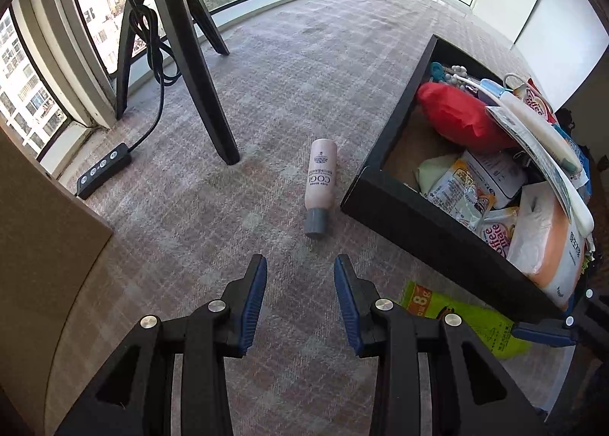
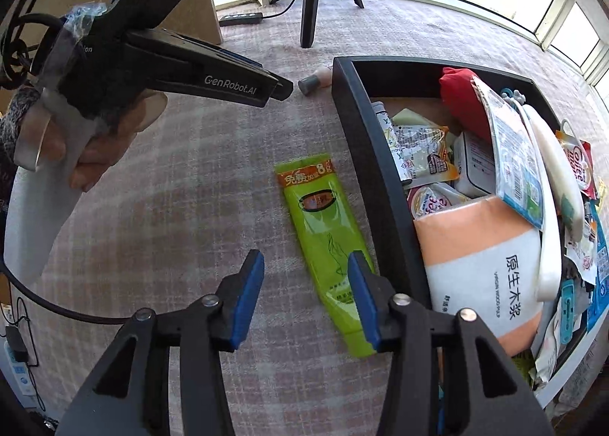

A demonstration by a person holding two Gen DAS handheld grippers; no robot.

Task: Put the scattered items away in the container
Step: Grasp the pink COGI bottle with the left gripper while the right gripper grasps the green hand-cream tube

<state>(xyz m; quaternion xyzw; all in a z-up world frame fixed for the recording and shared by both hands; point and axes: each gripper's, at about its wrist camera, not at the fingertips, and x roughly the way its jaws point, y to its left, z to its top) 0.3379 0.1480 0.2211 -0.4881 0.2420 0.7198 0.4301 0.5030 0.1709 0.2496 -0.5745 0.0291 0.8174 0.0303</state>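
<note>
I hold both grippers spread over the carpet: left gripper short of the pink bottle, right gripper above, perhaps touching, the green tube beside the black box.

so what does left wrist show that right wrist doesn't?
Left wrist only: the full pink bottle lying on the carpet, label readable, and the left gripper seen head-on with nothing between its fingers. Right wrist only: the whole green tube, the right gripper open over its lower end, and the hand holding the left gripper. Both: the black box, the tripod, the power strip.
</note>
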